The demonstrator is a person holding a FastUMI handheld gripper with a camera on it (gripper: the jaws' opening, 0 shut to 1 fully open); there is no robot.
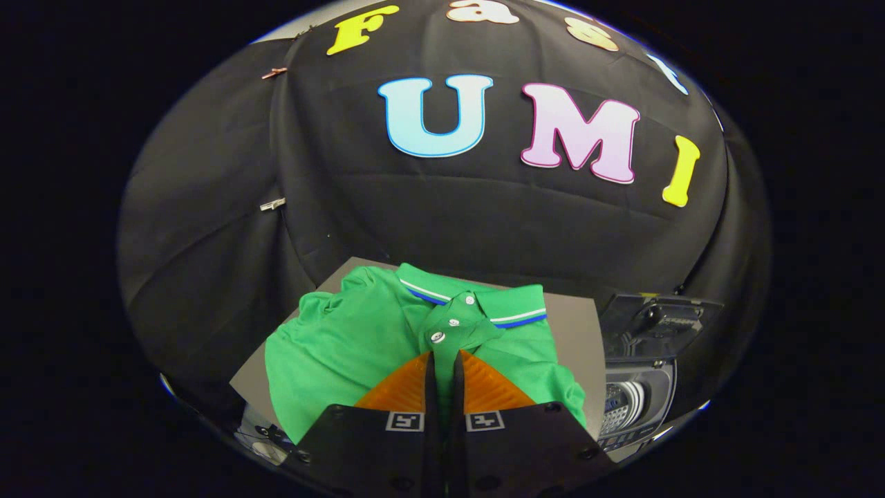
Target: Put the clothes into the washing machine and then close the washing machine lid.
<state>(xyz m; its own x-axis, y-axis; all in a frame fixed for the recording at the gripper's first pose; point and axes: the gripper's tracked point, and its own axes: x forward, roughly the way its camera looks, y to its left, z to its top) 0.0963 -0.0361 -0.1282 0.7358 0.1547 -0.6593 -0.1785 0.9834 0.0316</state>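
Green shirt (359,346) lies on a flat grey board (574,332), w/ the gripper (442,360) pinching it at the front.

The shirt has a collar w/ white & blue stripes and 3 white buttons (453,322) down the middle, and it is bunched up a bit on the left side. The 2 fingers (404,387) are nearly closed, w/ just a thin gap, and a fold of green cloth sits in that gap just below the buttons, so both fingers look pressed on the shirt. The washing machine (639,394) is just beside the board on the right. Its lid (657,318) stands up open, and the shiny drum w/ little holes shows inside. Black cloth wall (207,242) hangs behind it all.
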